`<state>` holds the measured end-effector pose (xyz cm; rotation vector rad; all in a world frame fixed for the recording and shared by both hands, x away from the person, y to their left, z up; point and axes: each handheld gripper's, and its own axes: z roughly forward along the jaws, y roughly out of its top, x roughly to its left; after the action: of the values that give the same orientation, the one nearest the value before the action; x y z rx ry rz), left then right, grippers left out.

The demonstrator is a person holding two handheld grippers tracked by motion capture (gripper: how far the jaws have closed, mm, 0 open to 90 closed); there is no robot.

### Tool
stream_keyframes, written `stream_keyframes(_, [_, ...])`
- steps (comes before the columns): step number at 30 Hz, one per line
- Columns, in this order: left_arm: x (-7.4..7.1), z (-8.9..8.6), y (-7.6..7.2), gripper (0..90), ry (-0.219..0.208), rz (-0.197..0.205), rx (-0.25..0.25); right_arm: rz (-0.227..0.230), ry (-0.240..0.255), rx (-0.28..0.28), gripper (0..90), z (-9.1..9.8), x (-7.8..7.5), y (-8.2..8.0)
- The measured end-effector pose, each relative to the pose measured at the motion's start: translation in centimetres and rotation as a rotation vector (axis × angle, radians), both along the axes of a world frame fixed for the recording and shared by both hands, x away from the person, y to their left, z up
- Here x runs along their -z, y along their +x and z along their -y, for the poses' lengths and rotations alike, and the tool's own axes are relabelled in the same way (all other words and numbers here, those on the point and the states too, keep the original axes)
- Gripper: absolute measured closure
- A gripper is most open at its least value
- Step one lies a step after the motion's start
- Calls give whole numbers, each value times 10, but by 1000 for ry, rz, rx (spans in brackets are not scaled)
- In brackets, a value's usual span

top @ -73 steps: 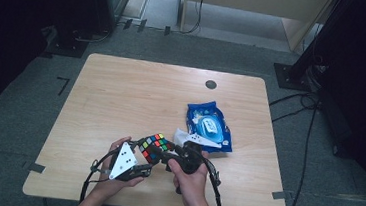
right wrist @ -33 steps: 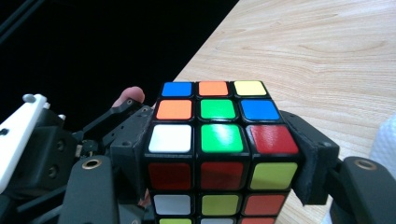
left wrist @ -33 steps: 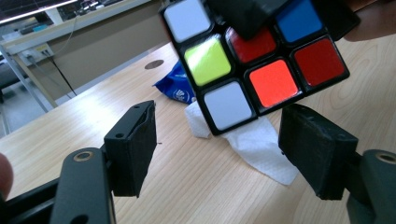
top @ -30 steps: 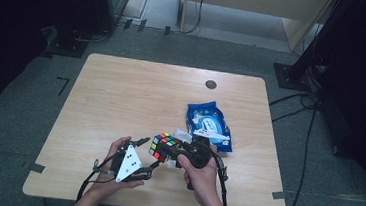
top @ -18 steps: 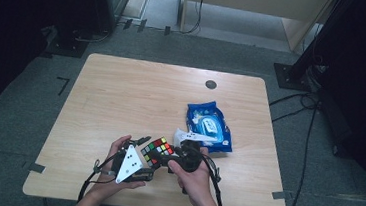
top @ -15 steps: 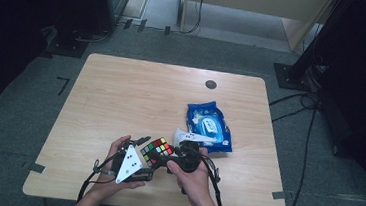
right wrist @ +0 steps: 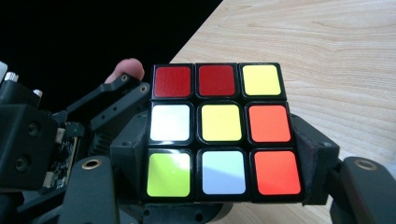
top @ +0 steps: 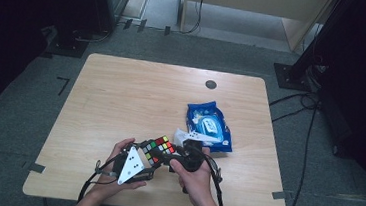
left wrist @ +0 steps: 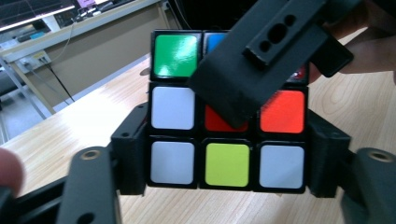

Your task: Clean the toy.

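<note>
The task object is a black-framed plastic puzzle cube with coloured square stickers [top: 157,148], three rows by three on each face. It is held just above the near edge of the light wooden table [top: 121,97], between the person's two hands, with a blue plastic packet of wipes [top: 208,126] lying just beyond it on the tabletop.

Left gripper [left wrist: 226,161]: the jaws have just been closing and now press on the two opposite sides of the cube's lowest layer, as the left gripper view shows. Right gripper [right wrist: 219,158]: the jaws are clamped on the sides of the cube's lower two layers, as the right gripper view shows. One black jaw of the right gripper crosses the cube face in the left gripper view.

Handling notes:
- The cube is judged light and rigid as a whole, but its layers rotate against each other; a grip on one layer does not fix the others.
- The glossy stickers are likely slippery. Seat the pads flat on opposite faces, centred on a layer, not on edges or corners.
- For a layer turn, each gripper should hold a separate layer, square to the turning axis.
- Excess squeeze may jam the mechanism.
</note>
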<state>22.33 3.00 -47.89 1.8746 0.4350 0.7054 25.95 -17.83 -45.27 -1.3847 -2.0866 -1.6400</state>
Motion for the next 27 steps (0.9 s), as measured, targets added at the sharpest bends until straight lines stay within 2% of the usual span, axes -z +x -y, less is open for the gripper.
stream_keyframes(8, [-2, -2, 0, 340, 1, -1, -5, 9, 4, -35, 342, 1, 0, 3])
stream_keyframes(9, [-2, -5, 2, 340, -9, -14, -14, 48, -7, -42, 309, 2, -3, 4])
stream_keyframes(10, [-3, -8, 4, 340, -12, -21, -20, 66, -10, -41, 292, 4, -5, 5])
stream_keyframes(12, [-2, -11, 6, 340, -20, -29, -32, 90, 16, -34, 286, 13, -10, 6])
stream_keyframes(13, [-2, -18, 10, 340, -26, -41, -52, 99, 34, -25, 295, 18, -12, 7])
stream_keyframes(14, [-2, -18, 10, 340, -26, -41, -52, 99, 34, -25, 295, 18, -12, 7])
stream_keyframes(15, [-2, -24, 13, 340, -38, -54, -71, 117, 44, 10, 303, 28, -14, 10])
stream_keyframes(17, [-2, -28, 15, 340, -37, -58, -83, 126, 44, 18, 311, 30, -14, 11])
stream_keyframes(18, [-1, -30, 16, 340, -43, -62, -91, 153, 32, 31, 317, 34, -12, 14])
stream_keyframes(19, [-1, -33, 17, 340, -47, -68, -95, 196, -26, 61, 328, 36, -6, 17])
stream_keyframes(20, [-1, -33, 17, 340, -47, -68, -95, 196, -26, 61, 328, 36, -6, 17])
stream_keyframes(21, [-1, -34, 18, 340, -45, -70, -96, 222, -87, 79, 343, 37, 5, 22])
stream_keyframes(22, [-1, -34, 18, 340, -45, -70, -96, 222, -87, 79, 343, 37, 5, 22])
stream_keyframes(23, [-1, -34, 18, 340, -45, -71, -94, 242, -124, 92, 352, 37, 11, 23])
stream_keyframes(25, [-1, -33, 18, 340, -45, -74, -87, 298, -279, 106, 355, 32, 30, 27])
stream_keyframes(27, [0, -33, 18, 340, -42, -74, -79, 318, -352, 105, 361, 28, 38, 27])
